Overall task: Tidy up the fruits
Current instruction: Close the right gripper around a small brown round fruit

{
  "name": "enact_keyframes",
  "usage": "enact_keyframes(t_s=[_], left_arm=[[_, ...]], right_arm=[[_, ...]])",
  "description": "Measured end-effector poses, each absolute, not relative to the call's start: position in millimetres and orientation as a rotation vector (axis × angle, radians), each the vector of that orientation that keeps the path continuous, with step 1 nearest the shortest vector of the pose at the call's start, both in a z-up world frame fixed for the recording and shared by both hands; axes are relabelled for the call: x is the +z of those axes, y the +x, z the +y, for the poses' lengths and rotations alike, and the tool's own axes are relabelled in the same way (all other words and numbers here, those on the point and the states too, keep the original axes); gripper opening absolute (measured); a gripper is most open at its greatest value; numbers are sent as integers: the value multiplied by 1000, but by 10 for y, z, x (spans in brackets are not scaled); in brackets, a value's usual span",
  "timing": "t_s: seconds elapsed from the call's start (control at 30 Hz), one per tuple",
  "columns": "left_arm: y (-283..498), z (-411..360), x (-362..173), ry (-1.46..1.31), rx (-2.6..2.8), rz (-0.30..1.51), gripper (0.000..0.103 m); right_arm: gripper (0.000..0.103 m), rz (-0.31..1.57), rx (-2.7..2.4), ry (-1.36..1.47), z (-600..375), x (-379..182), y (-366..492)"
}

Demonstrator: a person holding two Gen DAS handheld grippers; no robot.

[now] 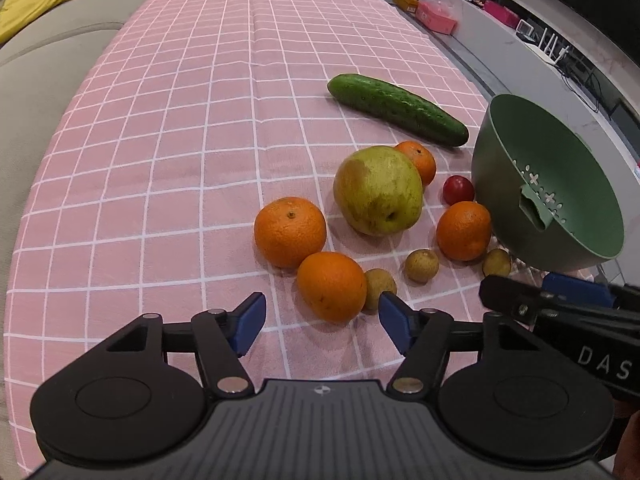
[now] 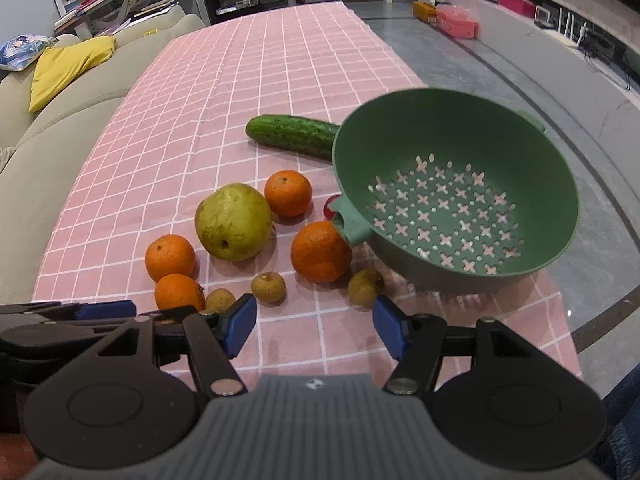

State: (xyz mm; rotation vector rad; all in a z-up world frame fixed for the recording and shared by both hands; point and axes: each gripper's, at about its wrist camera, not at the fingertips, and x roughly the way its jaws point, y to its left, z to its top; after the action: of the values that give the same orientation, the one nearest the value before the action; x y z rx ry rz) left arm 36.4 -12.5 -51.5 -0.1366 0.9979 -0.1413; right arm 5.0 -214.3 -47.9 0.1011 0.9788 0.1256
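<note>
Fruit lies on the pink checked tablecloth: a large green pear, several oranges, the nearest, three small brown longans, one of them, a small red fruit and a cucumber. A green colander stands empty at the right. My left gripper is open and empty, just short of the nearest orange. My right gripper is open and empty, in front of the longans and the colander.
A beige sofa with a yellow cushion runs along the table's left side. The table's right edge drops to a grey floor. Boxes and clutter sit on a low shelf at the far right.
</note>
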Motion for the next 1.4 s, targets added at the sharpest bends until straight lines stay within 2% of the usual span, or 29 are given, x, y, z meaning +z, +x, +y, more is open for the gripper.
enact_keyframes(t_s=[0.23, 0.37, 0.63, 1.03, 1.07, 1.13, 1.17, 1.4], left_arm=[[421, -62, -532, -177, -170, 942, 55], [418, -47, -536, -188, -183, 938, 50], [371, -116, -576, -135, -209, 943, 50], [409, -173, -604, -113, -197, 948, 50], [406, -176, -611, -110, -196, 952, 50], [412, -172, -615, -114, -197, 952, 47], [417, -167, -620, -121, -202, 953, 46], [380, -124, -626, -132, -202, 948, 45]], right_arm=[[55, 1037, 139, 193, -2119, -612, 176], [48, 1053, 118, 220, -2096, -697, 260], [45, 1124, 136, 344, -2090, -847, 462], [45, 1189, 79, 344, -1929, -917, 731], [42, 1194, 75, 337, -1916, -917, 753], [25, 1204, 77, 321, -1884, -928, 789], [22, 1208, 84, 312, -1873, -933, 797], [21, 1200, 97, 311, -1880, -932, 788]])
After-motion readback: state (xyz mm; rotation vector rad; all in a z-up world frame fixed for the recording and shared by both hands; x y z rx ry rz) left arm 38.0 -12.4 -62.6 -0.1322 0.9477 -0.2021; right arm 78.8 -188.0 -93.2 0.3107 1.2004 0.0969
